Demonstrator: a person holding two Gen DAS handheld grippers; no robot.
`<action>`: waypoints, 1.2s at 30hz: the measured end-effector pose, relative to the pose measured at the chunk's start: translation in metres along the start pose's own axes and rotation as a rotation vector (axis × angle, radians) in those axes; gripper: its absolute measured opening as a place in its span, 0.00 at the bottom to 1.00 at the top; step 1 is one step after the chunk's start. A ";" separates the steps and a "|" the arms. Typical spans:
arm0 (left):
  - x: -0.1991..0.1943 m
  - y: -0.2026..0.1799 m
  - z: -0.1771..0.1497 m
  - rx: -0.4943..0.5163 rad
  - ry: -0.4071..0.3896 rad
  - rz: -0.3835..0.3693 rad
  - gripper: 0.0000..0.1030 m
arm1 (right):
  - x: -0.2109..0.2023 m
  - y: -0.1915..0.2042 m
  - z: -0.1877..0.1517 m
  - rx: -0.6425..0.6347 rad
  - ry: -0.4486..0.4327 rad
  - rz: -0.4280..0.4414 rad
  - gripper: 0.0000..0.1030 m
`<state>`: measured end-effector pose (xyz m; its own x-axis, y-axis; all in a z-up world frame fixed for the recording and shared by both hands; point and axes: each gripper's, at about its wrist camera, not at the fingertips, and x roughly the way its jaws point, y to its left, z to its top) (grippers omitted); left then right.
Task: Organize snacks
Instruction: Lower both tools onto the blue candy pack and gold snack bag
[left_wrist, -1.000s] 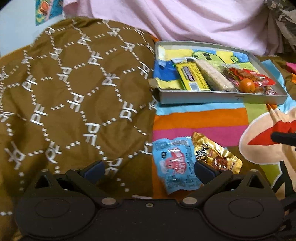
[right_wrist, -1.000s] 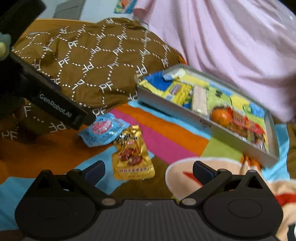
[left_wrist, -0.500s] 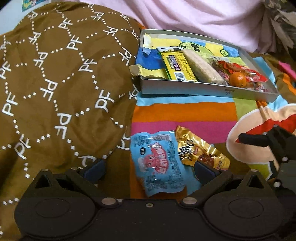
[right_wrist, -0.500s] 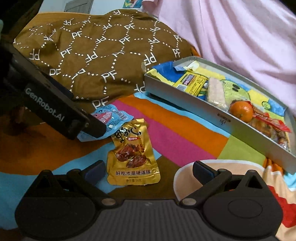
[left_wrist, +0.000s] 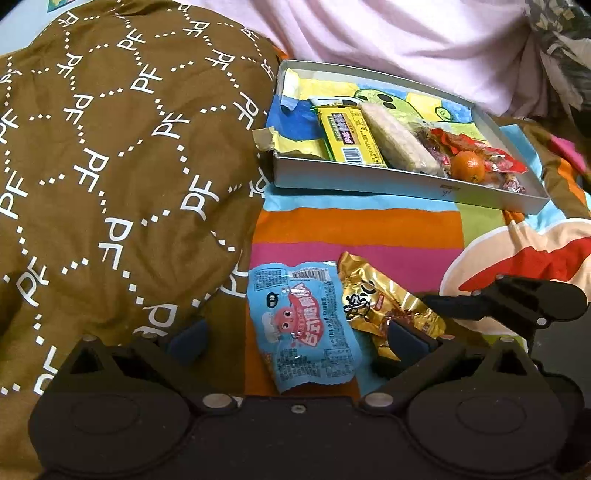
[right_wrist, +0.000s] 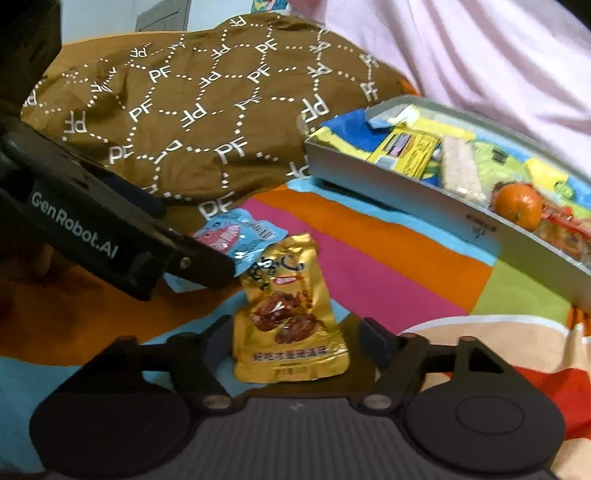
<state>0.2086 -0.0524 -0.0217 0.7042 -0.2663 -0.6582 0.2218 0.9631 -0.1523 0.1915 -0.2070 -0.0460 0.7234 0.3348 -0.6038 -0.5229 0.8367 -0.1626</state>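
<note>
Gold snack pouch (right_wrist: 290, 314) lies near me on the striped bedspread (right_wrist: 388, 258), between my right hand-held gripper (right_wrist: 291, 339) closing jaws, not yet pinched. Light, crinkly, slippery; I'd grip its sealed bottom edge.

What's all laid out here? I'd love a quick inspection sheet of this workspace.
Surface: striped cartoon bedspread.
Job's things: gold foil snack packet and blue snack packet lie outside; grey tray holds yellow bar, pale rice bar, orange fruit, red wrappers.
Clutter: brown patterned quilt.
Grippers: left gripper open around blue packet; right gripper closing around gold packet.
Cables: nothing seen.
Surroundings: pink cloth.
</note>
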 end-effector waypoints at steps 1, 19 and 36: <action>0.000 -0.001 0.000 0.002 0.000 -0.001 0.99 | -0.001 0.000 0.000 0.000 0.007 -0.002 0.66; 0.016 -0.022 0.000 0.094 0.011 0.085 0.82 | -0.032 -0.015 -0.006 -0.009 0.127 -0.205 0.61; 0.033 -0.019 0.009 -0.057 0.036 0.116 0.65 | -0.021 -0.014 -0.006 -0.003 0.110 -0.192 0.64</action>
<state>0.2334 -0.0802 -0.0338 0.6982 -0.1521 -0.6996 0.1010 0.9883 -0.1142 0.1809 -0.2282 -0.0361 0.7565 0.1198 -0.6429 -0.3814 0.8794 -0.2851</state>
